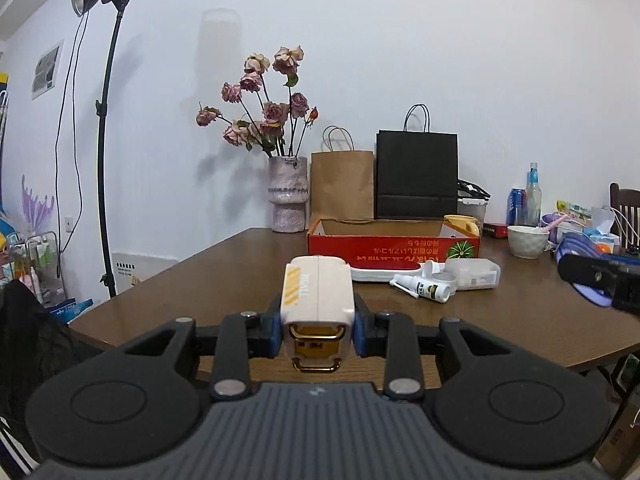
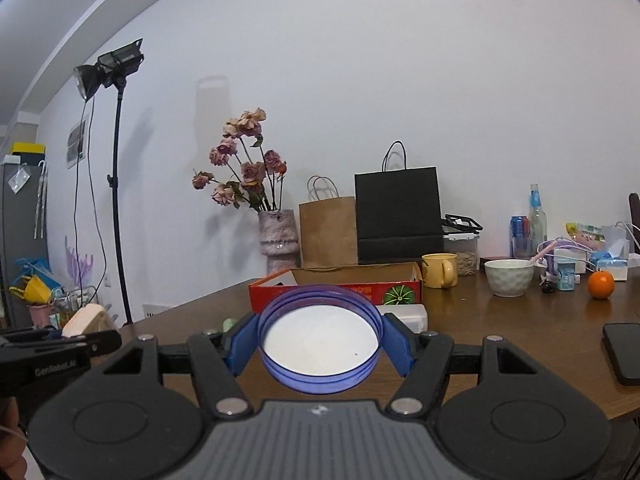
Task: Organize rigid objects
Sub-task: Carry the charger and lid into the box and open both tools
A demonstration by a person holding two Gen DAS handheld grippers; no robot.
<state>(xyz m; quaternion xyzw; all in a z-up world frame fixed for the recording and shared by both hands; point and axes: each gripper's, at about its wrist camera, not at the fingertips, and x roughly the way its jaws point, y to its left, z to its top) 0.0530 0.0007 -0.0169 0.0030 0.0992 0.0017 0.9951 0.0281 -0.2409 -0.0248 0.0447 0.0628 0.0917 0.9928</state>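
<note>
The left gripper (image 1: pixel 318 330) clamps a cream rectangular plastic device (image 1: pixel 318 292), long axis pointing to 12 o'clock. The right gripper (image 2: pixel 319 344) grips a round blue-rimmed plastic lid (image 2: pixel 319 338). The open red cardboard box (image 1: pixel 394 246) lies at 12 to 1 o'clock, nearer the left gripper

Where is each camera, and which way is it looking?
Left wrist: sits on the left gripper, looking across the table toward the wall; its fingers clamp a white box.
Right wrist: sits on the right gripper, facing the same way; its fingers hold a purple lid.
Both show the red box, flower vase and paper bags, and each shows the other gripper at its edge.
</note>
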